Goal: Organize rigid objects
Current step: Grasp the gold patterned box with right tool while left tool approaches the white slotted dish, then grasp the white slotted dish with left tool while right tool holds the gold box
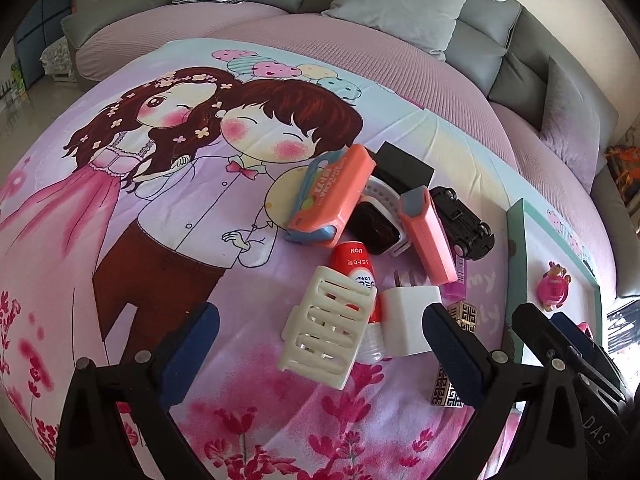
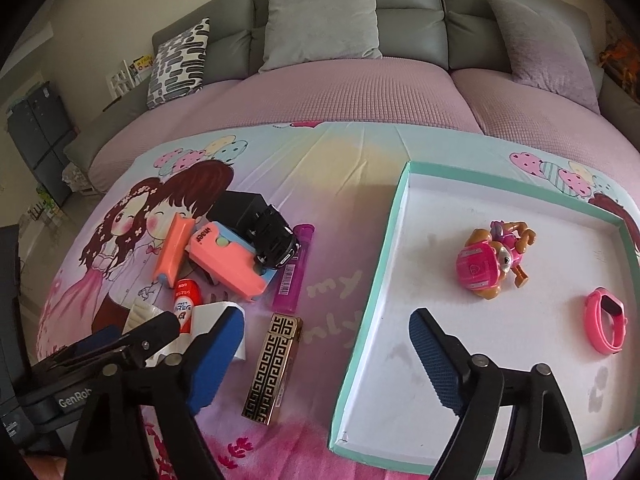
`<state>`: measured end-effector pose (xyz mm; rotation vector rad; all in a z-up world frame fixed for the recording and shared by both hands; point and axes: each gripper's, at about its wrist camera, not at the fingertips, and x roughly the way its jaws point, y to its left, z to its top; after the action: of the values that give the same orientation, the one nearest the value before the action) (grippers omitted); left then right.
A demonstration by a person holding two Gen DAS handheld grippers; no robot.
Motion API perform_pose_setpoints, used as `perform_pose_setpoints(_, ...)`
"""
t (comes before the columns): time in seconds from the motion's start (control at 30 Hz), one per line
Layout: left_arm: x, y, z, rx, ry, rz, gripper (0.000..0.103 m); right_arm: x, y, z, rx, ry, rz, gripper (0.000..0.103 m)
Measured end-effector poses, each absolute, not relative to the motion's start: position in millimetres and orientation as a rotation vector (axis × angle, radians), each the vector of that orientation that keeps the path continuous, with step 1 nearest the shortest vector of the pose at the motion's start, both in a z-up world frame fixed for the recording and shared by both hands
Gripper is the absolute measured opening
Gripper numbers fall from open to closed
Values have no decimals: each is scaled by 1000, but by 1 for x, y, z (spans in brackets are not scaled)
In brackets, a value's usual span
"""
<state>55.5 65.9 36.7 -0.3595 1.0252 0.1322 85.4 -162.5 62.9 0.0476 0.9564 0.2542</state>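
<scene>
Your left gripper (image 1: pixel 320 344) hangs over the cluttered pile with its jaws spread wide and nothing clamped. Between them lie the cream slotted plastic holder (image 1: pixel 326 330), tilted across the red-capped white bottle (image 1: pixel 356 276), and the white square plug adapter (image 1: pixel 410 318), which sits just inside the jaw at 3 o'clock. Whether that jaw touches the adapter cannot be told.

Beyond these, toward 12 o'clock, the pile continues: the salmon-and-blue plastic case (image 1: pixel 332 198), the black-faced white smartwatch (image 1: pixel 376 224), the black box (image 1: pixel 404 170), the salmon bar with a grey end (image 1: pixel 428 236) and the black toy car (image 1: pixel 464 222).

Your right gripper (image 2: pixel 326 354) has its jaws apart, holding nothing. They straddle the near-left wall of the shallow teal-rimmed white tray (image 2: pixel 376 280): one jaw over the cartoon-printed bedsheet (image 2: pixel 340 168), the other over the tray floor. The gold-and-black patterned rectangular lighter (image 2: pixel 272 368) lies on the sheet between the jaws, toward 9 o'clock. The translucent purple tube (image 2: pixel 294 268) lies beyond it at 11 o'clock.

Inside the tray, at 1 to 2 o'clock of the right jaws, rest the pink toy pup figure (image 2: pixel 490 260) and the pink wristband watch (image 2: pixel 606 316), near each other and apart from the jaws.
</scene>
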Motion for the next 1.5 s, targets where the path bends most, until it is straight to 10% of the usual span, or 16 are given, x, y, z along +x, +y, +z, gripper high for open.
perform_pose_setpoints(1.0,55,68,30,-352,1047,103,69,74,-121,27,-81,1108,345,35)
perform_pose_setpoints(1.5,54,66,30,-371,1042,59,39,73,-101,15,-184,1102,326,31)
